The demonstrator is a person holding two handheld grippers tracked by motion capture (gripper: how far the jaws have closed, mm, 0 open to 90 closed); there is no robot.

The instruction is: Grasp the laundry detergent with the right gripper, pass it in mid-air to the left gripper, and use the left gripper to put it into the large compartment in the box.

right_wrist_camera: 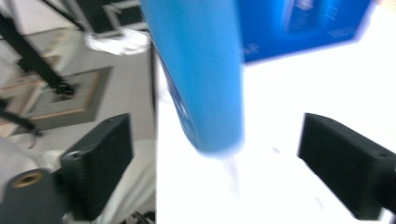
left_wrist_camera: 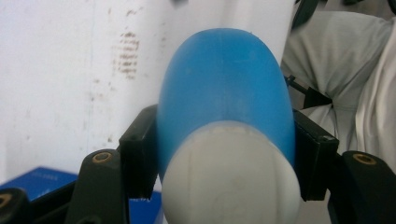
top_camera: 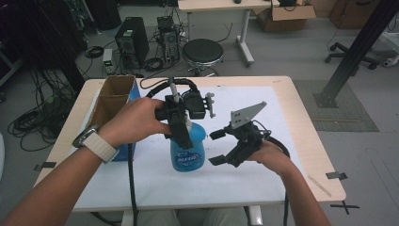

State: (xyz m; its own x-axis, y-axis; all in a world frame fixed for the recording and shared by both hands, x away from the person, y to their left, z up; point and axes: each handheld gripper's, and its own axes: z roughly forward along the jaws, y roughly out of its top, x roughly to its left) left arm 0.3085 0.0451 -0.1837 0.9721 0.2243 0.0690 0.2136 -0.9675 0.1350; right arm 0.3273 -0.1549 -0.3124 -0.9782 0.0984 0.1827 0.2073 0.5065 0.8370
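Left gripper (top_camera: 181, 134) jaws clamped on blue plastic spray bottle (top_camera: 188, 150) shoulder, frame centre; smooth, slippery. Right gripper (top_camera: 221, 147) jaws spread, empty.

Sheet-covered table (top_camera: 301, 155): bottle (top_camera: 188, 150), box (top_camera: 113, 101)

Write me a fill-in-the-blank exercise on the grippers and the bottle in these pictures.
1. The left gripper is shut on the upper part of the ____ bottle.
2. The right gripper has its jaws ____, with nothing pressed between them.
3. The bottle stands upright on the ____ sheet that covers the table.
4. Left of the bottle stands an open cardboard ____.

Missing words: blue; open; white; box
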